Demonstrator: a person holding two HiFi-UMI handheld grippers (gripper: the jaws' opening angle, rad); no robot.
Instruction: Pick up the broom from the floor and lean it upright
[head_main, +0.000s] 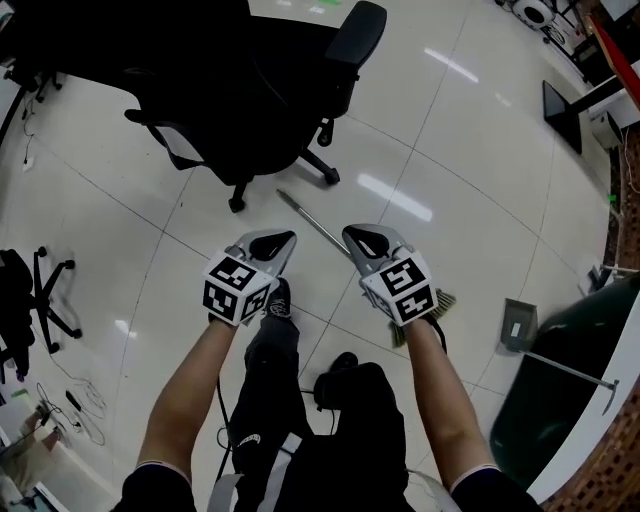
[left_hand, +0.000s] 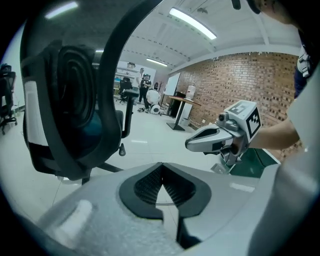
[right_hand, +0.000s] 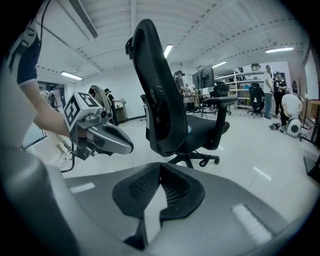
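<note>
Broom is seen lying flat on the tiled floor. Its handle runs between both grippers toward the black office chair, and its bristles are partly hidden under the right arm. Left gripper and right gripper are fully closed, with nothing gripped.

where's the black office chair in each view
Head view: chair at top left, seen from above.
Left gripper view: chair fills the left side, close up.
Right gripper view: chair upright at centre.
Shared landmark: the white tiled floor.
</note>
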